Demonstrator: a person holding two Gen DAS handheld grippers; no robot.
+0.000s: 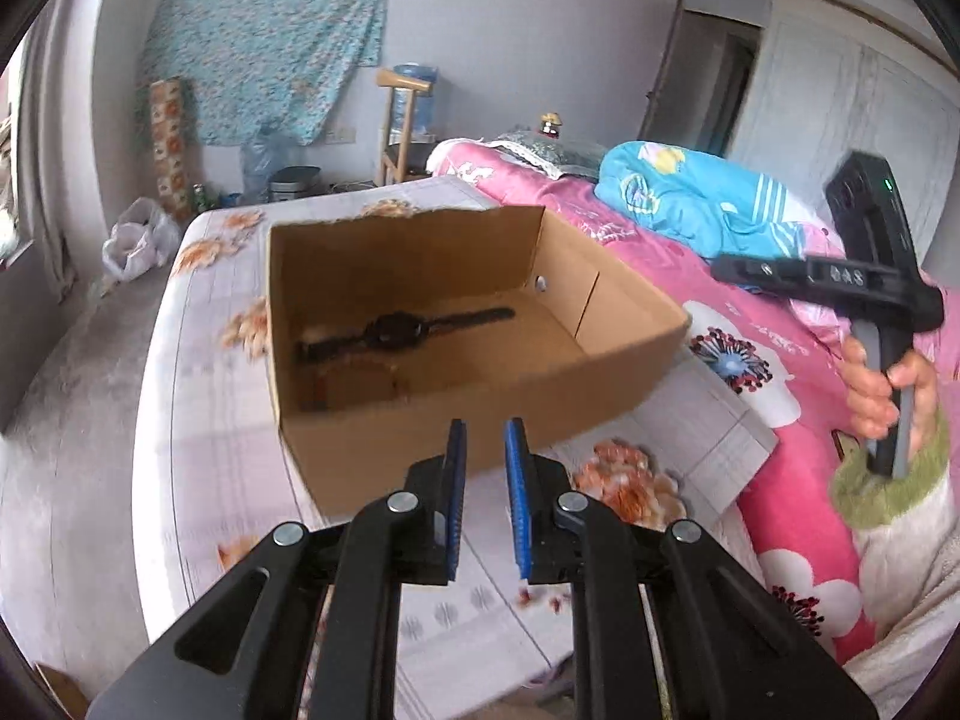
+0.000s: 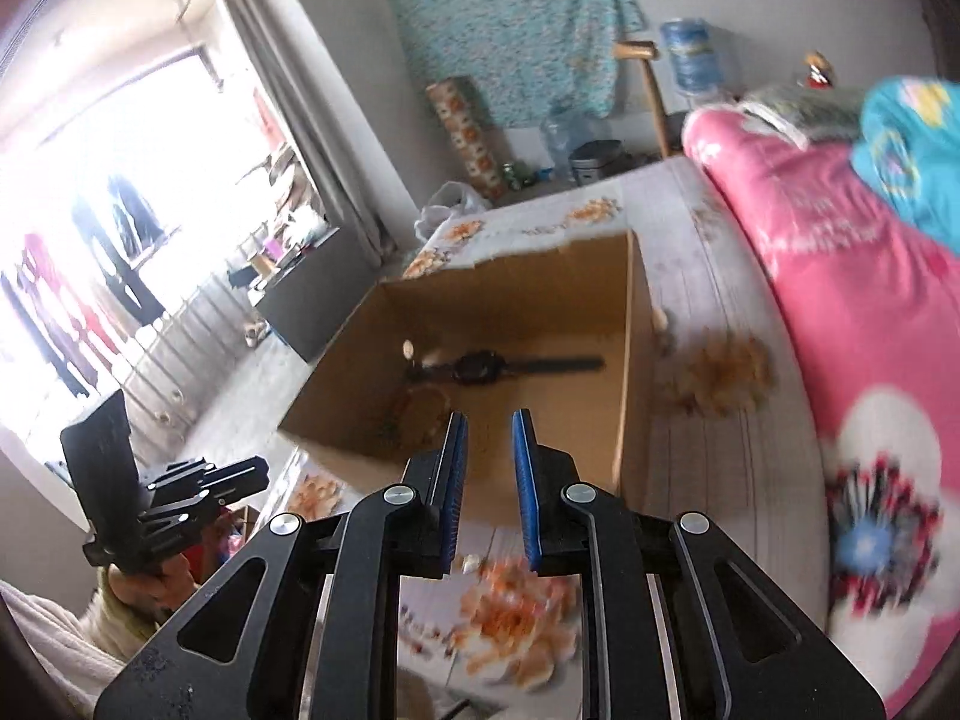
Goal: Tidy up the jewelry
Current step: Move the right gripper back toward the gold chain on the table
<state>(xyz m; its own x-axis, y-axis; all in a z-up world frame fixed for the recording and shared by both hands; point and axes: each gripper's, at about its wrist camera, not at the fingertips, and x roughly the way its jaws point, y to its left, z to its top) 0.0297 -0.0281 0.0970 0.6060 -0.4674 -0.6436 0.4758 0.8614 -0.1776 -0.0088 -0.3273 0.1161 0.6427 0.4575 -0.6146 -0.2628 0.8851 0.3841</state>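
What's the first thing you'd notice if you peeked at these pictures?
The open cardboard box in the middle, sitting on a flowery bedsheet, with a black wristwatch lying flat inside. Next, the bright pink quilt on the right of the box.

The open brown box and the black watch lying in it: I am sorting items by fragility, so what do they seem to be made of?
The open brown box looks like plain matte cardboard: raw brown walls, a torn top edge, folded seams. The black watch seems to have a dull rubber or plastic strap, flat and notched; its round case material is too blurred to tell.
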